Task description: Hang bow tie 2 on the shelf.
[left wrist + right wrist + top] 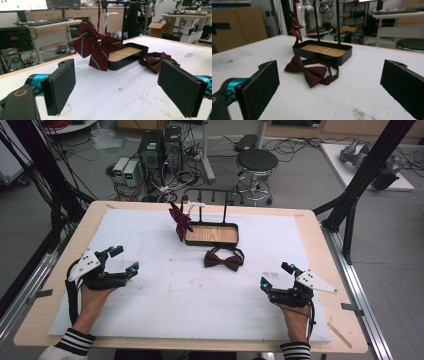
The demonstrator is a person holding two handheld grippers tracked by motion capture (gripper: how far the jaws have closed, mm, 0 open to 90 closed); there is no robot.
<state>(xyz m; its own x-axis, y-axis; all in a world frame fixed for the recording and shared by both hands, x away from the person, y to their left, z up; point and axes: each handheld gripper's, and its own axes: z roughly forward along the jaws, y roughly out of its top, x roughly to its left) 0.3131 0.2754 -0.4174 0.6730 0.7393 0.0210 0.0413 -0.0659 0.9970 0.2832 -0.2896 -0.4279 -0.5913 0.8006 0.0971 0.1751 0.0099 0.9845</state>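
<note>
Resting on the tabletop (150, 320), left hand-held gripper (123, 260) and right hand-held gripper (276, 275) both spread wide, grasping nothing. Plain bow tie (223, 259) lies flat between them, just before the tray (212, 234). Striped bow (180, 220) hangs from the rack (210, 200).

A: What carries the objects?
B: A wooden table (310, 227) covered by a white mat (150, 245).

A: What lies directly on the mat?
B: A black stand tray (212, 234) with a wooden floor, and just before it a plain maroon bow tie (223, 260).
</note>
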